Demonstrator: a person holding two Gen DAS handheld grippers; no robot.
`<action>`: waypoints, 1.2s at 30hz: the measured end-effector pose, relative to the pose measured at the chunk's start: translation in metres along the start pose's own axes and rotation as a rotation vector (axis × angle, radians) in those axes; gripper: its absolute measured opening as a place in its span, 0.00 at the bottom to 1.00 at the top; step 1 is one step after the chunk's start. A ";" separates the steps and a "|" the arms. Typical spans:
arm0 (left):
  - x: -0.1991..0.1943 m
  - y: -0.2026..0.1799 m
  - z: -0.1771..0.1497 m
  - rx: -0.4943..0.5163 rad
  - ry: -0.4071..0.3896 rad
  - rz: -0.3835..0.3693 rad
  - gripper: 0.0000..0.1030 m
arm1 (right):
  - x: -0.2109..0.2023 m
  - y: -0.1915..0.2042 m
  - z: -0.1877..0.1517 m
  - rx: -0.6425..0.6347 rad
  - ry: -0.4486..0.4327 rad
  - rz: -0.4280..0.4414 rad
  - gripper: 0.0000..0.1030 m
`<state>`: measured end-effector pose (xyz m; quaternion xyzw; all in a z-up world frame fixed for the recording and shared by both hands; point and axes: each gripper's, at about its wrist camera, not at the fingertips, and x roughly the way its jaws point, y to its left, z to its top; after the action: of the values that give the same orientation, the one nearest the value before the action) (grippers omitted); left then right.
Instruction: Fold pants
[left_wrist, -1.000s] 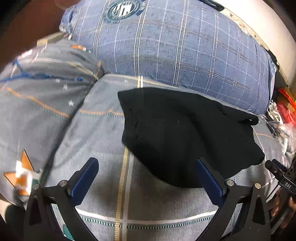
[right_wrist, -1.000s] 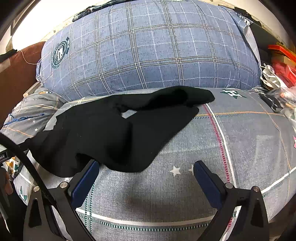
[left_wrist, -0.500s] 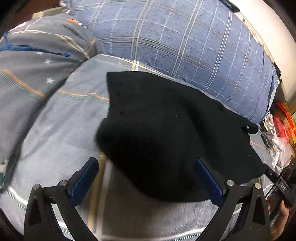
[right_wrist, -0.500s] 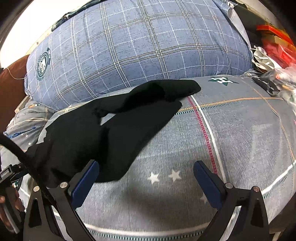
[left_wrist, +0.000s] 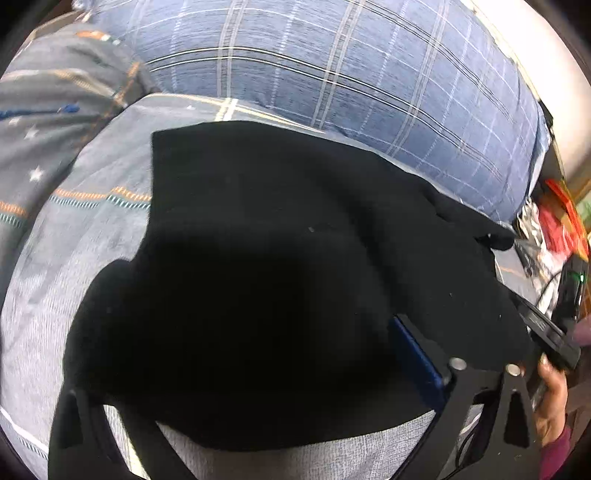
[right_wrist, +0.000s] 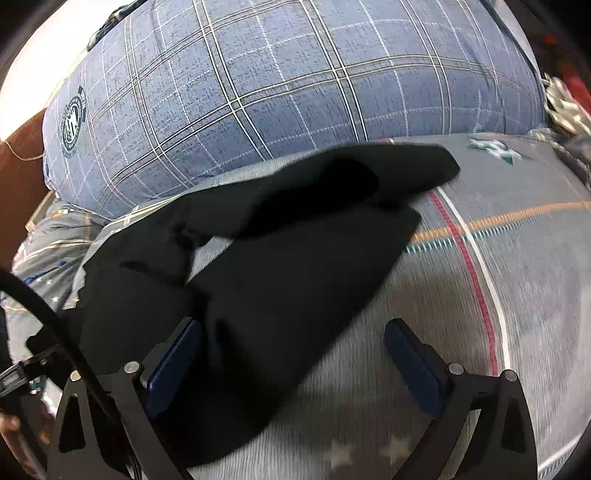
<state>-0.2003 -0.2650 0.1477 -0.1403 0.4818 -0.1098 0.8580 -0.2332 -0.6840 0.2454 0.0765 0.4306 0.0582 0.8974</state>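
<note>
Pants (left_wrist: 277, 288) sprawl 9-to-3 across your bed (right_wrist: 461, 332), waistband under left gripper (left_wrist: 236, 373), legs at 12 from right gripper (right_wrist: 291, 354), both fingers closing, gripping nothing yet.

We are in a bedroom at home. We see a bed (right_wrist: 517, 280) with a gray cover that has stars and stripes on it. A big, puffy blue checked quilt (right_wrist: 295, 85) sits at the back (with a round badge (right_wrist: 73, 125) on it). Some clutter (left_wrist: 554, 229) lies beside the bed.
</note>
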 end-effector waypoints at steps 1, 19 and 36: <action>0.001 -0.002 0.000 0.012 -0.006 0.017 0.61 | 0.002 0.005 0.001 -0.030 -0.007 -0.006 0.70; -0.038 0.042 -0.015 0.065 -0.016 0.094 0.06 | -0.081 -0.034 -0.049 0.060 0.018 -0.176 0.26; -0.033 0.045 -0.021 0.055 -0.006 0.105 0.07 | -0.043 -0.111 -0.017 0.026 0.037 -0.256 0.51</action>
<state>-0.2328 -0.2151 0.1475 -0.0913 0.4828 -0.0776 0.8675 -0.2689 -0.7988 0.2475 0.0313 0.4541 -0.0608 0.8883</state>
